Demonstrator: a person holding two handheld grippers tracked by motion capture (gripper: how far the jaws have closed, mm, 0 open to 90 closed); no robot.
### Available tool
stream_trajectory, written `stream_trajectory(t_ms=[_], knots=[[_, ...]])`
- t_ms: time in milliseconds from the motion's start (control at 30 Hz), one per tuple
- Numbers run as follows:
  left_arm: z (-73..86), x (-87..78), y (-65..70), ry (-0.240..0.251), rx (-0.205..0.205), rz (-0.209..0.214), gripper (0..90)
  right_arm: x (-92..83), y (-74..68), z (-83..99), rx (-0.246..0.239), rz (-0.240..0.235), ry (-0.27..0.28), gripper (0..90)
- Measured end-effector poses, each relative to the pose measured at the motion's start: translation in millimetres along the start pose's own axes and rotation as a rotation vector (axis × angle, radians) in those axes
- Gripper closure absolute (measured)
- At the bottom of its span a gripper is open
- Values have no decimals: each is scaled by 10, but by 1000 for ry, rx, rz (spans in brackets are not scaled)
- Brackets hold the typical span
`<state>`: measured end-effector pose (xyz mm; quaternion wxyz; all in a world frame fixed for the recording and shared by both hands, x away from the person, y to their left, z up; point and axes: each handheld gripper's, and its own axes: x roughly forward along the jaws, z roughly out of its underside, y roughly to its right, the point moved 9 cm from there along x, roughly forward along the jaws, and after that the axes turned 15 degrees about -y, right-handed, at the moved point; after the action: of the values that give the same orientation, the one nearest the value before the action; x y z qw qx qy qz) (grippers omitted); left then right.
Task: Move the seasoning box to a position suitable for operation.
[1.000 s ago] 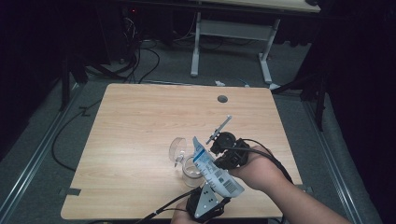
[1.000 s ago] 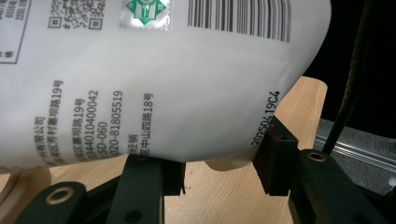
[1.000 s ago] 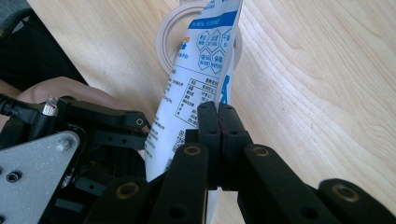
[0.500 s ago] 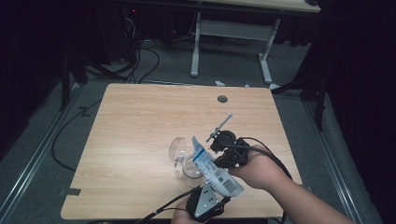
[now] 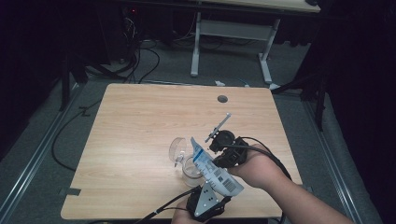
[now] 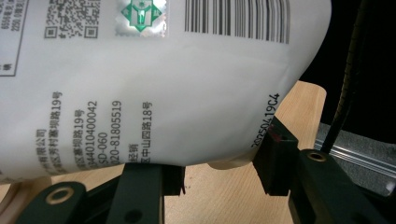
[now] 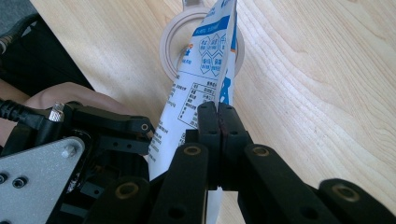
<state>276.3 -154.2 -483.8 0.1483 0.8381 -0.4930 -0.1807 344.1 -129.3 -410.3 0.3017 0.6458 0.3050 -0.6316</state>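
the pouch (image 5: 215, 169) hangs in the air over the near right part of the table (image 5: 140, 121), tilted, its long axis running from the fat barcoded bottom near the person down-left to a narrow top corner that points into the jar (image 5: 191, 171). the jar is a small clear one, standing upright just below and beyond that corner, with its hinged lid (image 5: 177, 148) flipped open and leaning away on the far left side. in the right gripper view the pouch tip (image 7: 219, 28) sits right over the jar's round mouth (image 7: 170, 42), so the pour line looks set, as far as i can judge.

the left gripper (image 5: 205, 203) is at the table's near edge and holds the pouch's wide bottom: in the left gripper view its jaws stand part open with the bulging white bag (image 6: 154, 93) pressed between the pads. the right gripper (image 5: 219, 144) comes in from the right, its jaws pinched tight on the thin side seam (image 7: 219, 100) halfway up the bag (the two pads meet with only the film between them). both are about equally near the jar; the right one is the closer to the spout end.

what the next move turns on, i think, is tipping the bottom higher while the tip stays over the mouth. the open lid stands just behind the tip and could get knocked. the rest of the table is bare wood with a cable hole (image 5: 222, 99) far off.
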Motion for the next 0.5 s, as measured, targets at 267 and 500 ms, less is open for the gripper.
stream_trajectory(t_ms=[267,500], knots=[[-11,1,6,5,-1,1,598,-13,1,-1,-4,1,-6,900],[-19,0,8,9,-1,1,598,-15,-2,-8,-6,0,-7,900]])
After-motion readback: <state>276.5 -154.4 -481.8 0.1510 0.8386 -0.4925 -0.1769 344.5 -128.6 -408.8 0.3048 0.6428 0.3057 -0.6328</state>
